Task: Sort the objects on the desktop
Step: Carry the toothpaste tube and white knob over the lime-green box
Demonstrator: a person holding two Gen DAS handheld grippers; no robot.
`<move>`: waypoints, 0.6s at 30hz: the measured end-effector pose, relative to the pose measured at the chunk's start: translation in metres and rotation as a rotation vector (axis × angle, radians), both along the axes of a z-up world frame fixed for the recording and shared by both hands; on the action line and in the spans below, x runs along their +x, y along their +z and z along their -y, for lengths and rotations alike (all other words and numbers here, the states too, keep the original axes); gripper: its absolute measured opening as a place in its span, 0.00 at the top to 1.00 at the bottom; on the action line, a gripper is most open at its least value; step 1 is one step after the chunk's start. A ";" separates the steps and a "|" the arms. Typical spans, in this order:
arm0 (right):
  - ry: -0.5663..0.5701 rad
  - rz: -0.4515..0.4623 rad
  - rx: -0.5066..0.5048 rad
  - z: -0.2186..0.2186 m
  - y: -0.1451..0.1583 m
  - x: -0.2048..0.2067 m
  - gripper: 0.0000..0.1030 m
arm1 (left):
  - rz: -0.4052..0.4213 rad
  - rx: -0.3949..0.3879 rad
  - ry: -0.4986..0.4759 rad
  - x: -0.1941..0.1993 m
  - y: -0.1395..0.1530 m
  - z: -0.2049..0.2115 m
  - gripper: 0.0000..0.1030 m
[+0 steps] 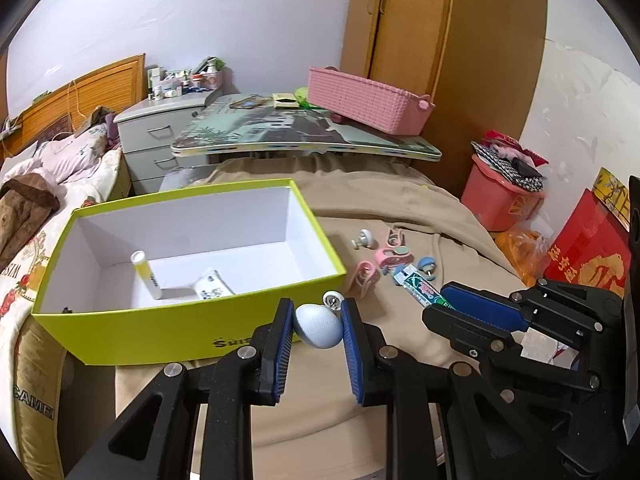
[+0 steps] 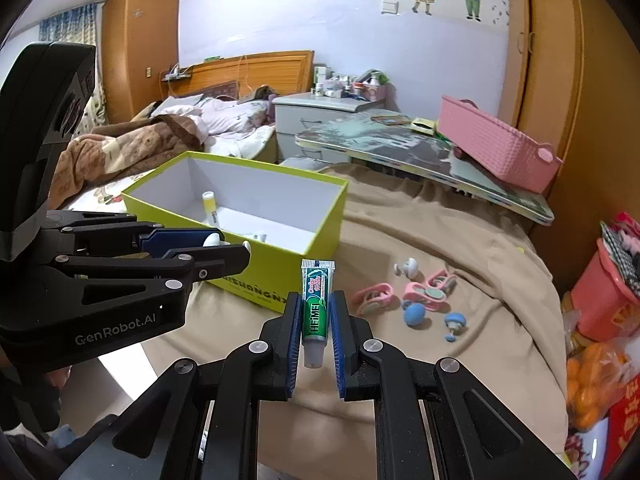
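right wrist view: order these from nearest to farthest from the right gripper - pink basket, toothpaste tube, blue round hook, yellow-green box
1. toothpaste tube, between the right gripper's fingers.
2. blue round hook, on the blanket just right.
3. yellow-green box, ahead and left.
4. pink basket, far back right on the tilted board.

- The open box (image 2: 256, 236) stands on the blanket (image 2: 440, 240).
- A tube-shaped stick (image 1: 146, 274) and a small packet (image 1: 212, 286) lie inside the box.
- Clips (image 2: 424, 292) and round hooks (image 2: 416, 314) lie right of the box.
- The toothpaste tube (image 2: 317, 300) is before the box.
- The basket (image 2: 496, 148) sits on the tilted desk (image 2: 400, 152) behind the box.
- The bed (image 2: 168, 136) lies left of the box.
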State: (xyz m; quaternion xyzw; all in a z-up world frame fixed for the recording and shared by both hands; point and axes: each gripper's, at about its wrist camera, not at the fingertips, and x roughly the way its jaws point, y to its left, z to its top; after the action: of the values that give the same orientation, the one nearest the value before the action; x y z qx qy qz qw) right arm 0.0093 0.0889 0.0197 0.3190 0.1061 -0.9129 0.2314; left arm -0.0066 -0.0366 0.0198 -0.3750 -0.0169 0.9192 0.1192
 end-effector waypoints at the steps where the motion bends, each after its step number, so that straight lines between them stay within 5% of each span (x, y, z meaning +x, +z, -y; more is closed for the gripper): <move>1: 0.006 -0.001 0.001 0.003 0.000 0.000 0.86 | 0.000 0.002 0.005 0.000 0.000 0.003 0.76; 18: 0.073 -0.004 0.011 0.034 0.003 -0.005 0.86 | -0.007 0.018 0.070 0.002 0.003 0.037 0.76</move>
State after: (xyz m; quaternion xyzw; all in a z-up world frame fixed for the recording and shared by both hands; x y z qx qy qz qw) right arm 0.0038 0.0549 0.0223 0.3141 0.1232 -0.9040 0.2627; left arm -0.0049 -0.0739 0.0224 -0.3699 -0.0380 0.9239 0.0904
